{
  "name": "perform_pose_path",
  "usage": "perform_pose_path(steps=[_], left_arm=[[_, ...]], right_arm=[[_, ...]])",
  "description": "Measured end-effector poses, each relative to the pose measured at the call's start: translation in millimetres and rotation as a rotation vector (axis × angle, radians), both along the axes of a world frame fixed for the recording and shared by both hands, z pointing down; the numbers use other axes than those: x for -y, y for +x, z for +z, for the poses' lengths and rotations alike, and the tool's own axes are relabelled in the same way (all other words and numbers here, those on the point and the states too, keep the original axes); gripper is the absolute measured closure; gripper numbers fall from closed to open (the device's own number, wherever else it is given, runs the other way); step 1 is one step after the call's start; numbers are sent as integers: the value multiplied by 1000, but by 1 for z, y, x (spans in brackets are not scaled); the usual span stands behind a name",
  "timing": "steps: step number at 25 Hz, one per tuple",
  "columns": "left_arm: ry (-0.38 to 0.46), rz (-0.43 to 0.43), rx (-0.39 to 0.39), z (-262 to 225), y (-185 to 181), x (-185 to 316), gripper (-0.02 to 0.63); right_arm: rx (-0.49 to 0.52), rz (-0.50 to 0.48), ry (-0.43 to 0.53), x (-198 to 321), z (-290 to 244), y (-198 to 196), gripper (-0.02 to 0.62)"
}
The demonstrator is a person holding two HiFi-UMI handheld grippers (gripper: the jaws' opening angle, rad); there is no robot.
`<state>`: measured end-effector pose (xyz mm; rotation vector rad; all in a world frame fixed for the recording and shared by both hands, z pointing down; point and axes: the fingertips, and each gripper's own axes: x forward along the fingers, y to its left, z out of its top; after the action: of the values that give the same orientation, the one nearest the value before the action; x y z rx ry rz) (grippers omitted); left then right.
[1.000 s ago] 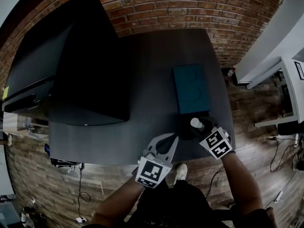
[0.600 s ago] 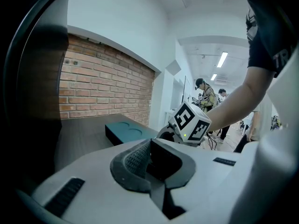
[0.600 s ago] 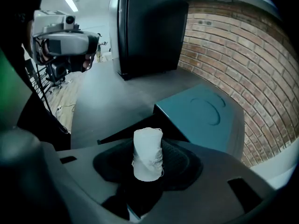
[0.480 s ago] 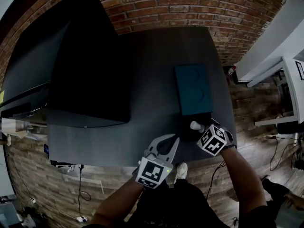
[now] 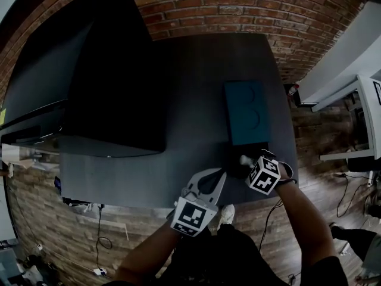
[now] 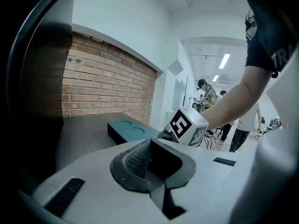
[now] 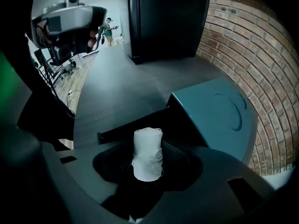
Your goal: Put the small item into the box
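Observation:
A teal box [image 5: 246, 112] lies on the dark grey table [image 5: 178, 124], right of centre; its near end shows a dark open part [image 5: 249, 149]. My right gripper [image 5: 243, 160] hovers just at that near end, shut on a small white roll [image 5: 244, 158]. In the right gripper view the small white roll [image 7: 147, 153] stands upright between the dark jaws, with the teal box [image 7: 219, 113] and its dark pulled-out part [image 7: 135, 125] right ahead. My left gripper [image 5: 219, 174] rests at the table's near edge, shut with nothing in it, left of the right gripper.
A large black cabinet [image 5: 89, 82] covers the table's left side. A brick wall [image 5: 238, 5] runs behind the table. White furniture [image 5: 357, 88] stands at the right over a wooden floor. People [image 6: 205, 94] stand far off in the left gripper view.
My right gripper has turned slightly and edged a little nearer the table's front edge, still holding the white roll at the box's near end. The left gripper has stayed put.

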<state>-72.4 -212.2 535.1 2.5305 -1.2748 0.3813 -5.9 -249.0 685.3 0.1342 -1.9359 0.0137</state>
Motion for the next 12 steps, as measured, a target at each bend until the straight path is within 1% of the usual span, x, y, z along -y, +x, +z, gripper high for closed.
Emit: perform_pose_path(steps=[12], left_arm=[[-3,-16,-2,-1,-4,-3,572]], right_arm=[[-20,-30,2,-2,4,-7,400]])
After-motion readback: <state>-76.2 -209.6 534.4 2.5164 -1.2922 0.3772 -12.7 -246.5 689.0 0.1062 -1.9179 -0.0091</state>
